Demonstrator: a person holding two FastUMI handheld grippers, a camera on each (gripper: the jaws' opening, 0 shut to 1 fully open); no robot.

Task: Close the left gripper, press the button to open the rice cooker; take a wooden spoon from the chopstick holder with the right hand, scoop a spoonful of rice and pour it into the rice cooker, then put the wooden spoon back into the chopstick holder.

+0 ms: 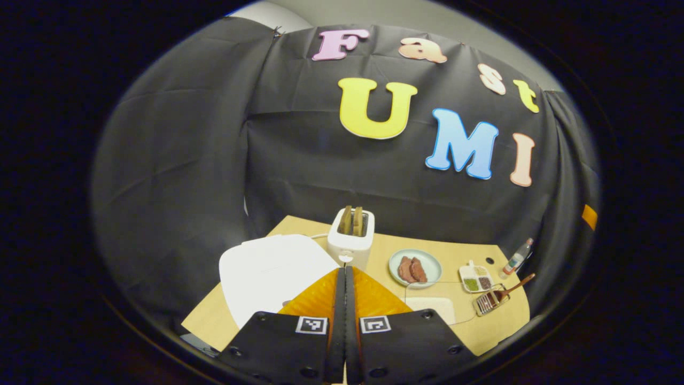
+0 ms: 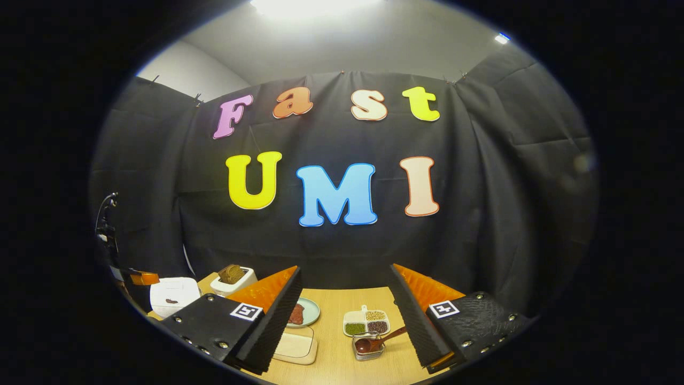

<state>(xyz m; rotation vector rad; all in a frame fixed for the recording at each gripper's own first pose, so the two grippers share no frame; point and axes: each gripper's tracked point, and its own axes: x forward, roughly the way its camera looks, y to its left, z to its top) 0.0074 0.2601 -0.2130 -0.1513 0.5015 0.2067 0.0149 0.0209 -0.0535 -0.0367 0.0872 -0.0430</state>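
Already the left gripper (image 1: 344, 278) is riding with its jaws clenched together and nothing between them, which suits pressing a button with one blunt tip. In the left gripper view it is hanging above the near edge of the table (image 1: 470, 256), just beside the white cooker (image 1: 267, 275), whose lid is lying flat and so looks not yet opened; I cannot make out the button itself. Behind the cooker a toaster (image 1: 350, 238) is standing, then a plate (image 1: 415, 267) to its right, a seed dish (image 1: 475, 278), and the holder (image 1: 489, 302) with the spoon (image 1: 515, 286) leaning out of it, handle angling up toward the right. A clear rice box (image 1: 433, 307) is lying near the holder.

In the right gripper view the right gripper (image 2: 344, 310) is hovering with jaws released wide, probably readied for the spoon (image 2: 374, 342), which is sitting in the holder (image 2: 366, 347) between and just below the fingers. The cooker (image 2: 173, 294) is sitting well apart, at the far left.
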